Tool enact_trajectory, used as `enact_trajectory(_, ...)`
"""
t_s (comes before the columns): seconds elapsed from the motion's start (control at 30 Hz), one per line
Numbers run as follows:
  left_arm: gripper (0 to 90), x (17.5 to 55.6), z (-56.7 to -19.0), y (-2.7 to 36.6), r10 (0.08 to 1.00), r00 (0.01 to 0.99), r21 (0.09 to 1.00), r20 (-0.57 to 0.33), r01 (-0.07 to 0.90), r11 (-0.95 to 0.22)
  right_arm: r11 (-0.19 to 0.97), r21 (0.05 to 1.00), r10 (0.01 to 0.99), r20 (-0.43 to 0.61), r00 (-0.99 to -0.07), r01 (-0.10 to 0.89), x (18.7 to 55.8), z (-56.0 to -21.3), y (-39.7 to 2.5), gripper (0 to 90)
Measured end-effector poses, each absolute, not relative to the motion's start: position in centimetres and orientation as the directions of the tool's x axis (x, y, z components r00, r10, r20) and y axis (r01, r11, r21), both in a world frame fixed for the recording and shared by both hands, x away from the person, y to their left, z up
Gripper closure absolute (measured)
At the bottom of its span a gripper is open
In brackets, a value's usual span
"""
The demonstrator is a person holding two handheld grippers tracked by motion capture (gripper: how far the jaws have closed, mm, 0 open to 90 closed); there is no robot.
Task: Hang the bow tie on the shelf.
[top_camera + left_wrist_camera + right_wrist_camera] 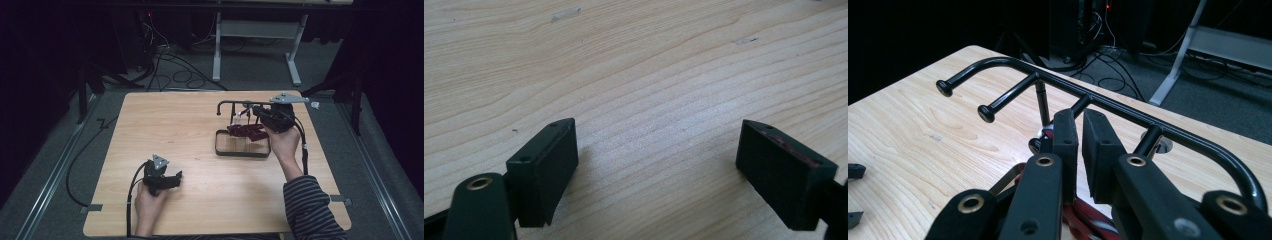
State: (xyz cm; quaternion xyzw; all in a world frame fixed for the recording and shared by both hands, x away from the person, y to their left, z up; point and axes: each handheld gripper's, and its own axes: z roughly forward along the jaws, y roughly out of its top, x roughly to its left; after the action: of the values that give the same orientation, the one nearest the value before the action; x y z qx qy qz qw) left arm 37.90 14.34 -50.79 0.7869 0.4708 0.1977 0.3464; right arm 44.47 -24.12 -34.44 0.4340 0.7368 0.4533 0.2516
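Here the right gripper [1079, 131], fingers nearly closed with nothing visibly held, is held just under the rack's [250, 104] crossbar, which runs across them; the left gripper [172, 180] rests wide open, empty, well apart on the desk [165, 125].

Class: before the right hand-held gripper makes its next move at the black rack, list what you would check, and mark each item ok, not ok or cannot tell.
1. Right hand-held gripper at the black rack: ok.
2. Its jaws nearly closed, what they pinch: cannot tell.
3. Red items lie over the rack's base tray: ok.
4. Left hand-held gripper open, holding nothing, away from the rack: ok.
5. Rack standing upright on the wooden table: ok.
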Motion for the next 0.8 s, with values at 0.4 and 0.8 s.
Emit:
enact_trajectory(0.4, 17.4, 37.9, -50.8, 14.3, 0.878, 0.479, 0.731, -0.015, 0.604, -0.317, 0.224, 0.893, 0.861, 0.007, -0.509, 0.390, 43.0, -34.0, -25.2, 85.5)
enact_trajectory(0.8, 17.4, 37.9, -50.8, 14.4, 0.878, 0.479, 0.732, -0.016, 0.604, -0.316, 0.203, 0.891, 0.866, 0.031, -0.500, 0.406, 42.3, -34.3, -26.7, 83.3)
